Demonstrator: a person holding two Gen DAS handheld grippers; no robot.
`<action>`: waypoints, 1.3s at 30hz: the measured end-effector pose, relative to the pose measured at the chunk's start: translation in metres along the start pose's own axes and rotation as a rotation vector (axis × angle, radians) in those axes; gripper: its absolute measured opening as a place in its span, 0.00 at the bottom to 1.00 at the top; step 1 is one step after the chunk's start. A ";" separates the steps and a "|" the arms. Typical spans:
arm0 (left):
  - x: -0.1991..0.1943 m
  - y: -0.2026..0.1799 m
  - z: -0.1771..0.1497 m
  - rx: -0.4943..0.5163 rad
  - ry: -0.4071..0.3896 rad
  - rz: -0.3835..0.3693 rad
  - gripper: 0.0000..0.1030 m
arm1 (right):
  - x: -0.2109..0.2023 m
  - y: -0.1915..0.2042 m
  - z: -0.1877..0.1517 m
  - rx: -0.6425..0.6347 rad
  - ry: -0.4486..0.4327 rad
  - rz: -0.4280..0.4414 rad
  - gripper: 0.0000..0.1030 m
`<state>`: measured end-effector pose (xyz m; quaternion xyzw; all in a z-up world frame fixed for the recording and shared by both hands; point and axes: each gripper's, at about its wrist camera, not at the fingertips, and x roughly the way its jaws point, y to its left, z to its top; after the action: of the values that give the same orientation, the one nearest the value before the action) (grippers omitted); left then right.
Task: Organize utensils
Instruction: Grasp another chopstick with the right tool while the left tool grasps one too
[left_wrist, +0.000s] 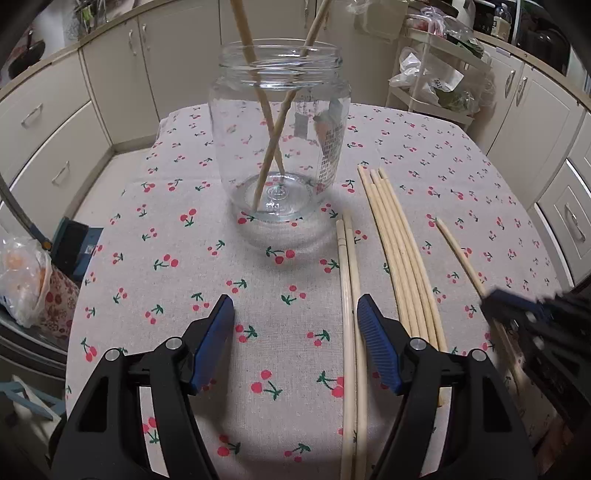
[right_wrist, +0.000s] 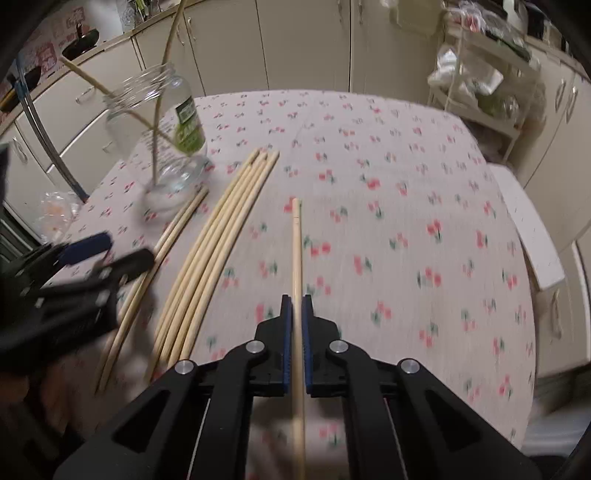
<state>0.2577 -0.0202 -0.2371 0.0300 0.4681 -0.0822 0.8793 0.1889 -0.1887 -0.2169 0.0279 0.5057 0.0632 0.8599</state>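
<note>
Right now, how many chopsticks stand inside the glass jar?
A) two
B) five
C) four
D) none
A: two chopsticks cross inside the jar; all the others lie on the tablecloth.

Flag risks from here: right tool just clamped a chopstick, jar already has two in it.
1. Right tool grips the single chopstick far from its tip; the long end may swing and knock the glass jar.
2. Crossed chopsticks in the jar may block insertion.
3. Left tool, open, hovers over the pair; tools could collide.
</note>
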 end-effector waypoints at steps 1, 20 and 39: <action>0.000 0.000 0.001 0.003 0.002 -0.002 0.64 | -0.002 -0.001 -0.003 0.006 0.005 0.012 0.06; 0.004 0.009 0.016 -0.035 0.068 -0.152 0.25 | 0.007 -0.004 0.011 0.045 0.011 0.049 0.06; 0.015 0.008 0.022 0.027 0.072 -0.081 0.06 | 0.010 0.003 0.015 -0.001 0.002 0.015 0.06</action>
<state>0.2850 -0.0172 -0.2375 0.0260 0.4993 -0.1229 0.8573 0.2068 -0.1843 -0.2178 0.0313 0.5063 0.0702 0.8589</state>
